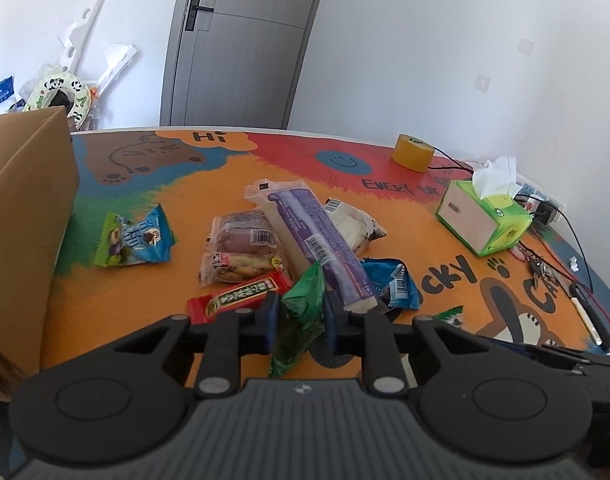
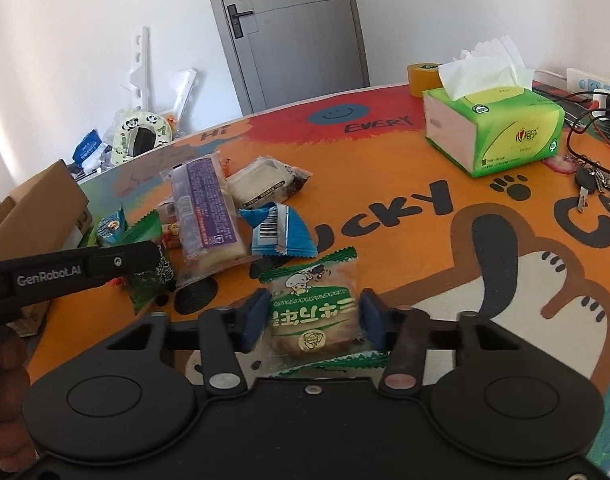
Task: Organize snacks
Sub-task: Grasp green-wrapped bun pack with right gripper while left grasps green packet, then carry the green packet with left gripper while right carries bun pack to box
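My left gripper is shut on a dark green snack packet, held just above the table; it also shows in the right wrist view. My right gripper has its blue pads on both sides of a green-and-white pastry packet and grips it. A pile of snacks lies mid-table: a long purple packet, a red bar, a blue packet, a white pastry, a bread packet and a blue-green packet.
A cardboard box stands at the table's left edge. A green tissue box, a yellow tape roll, keys and cables lie on the right. A grey door is behind the table.
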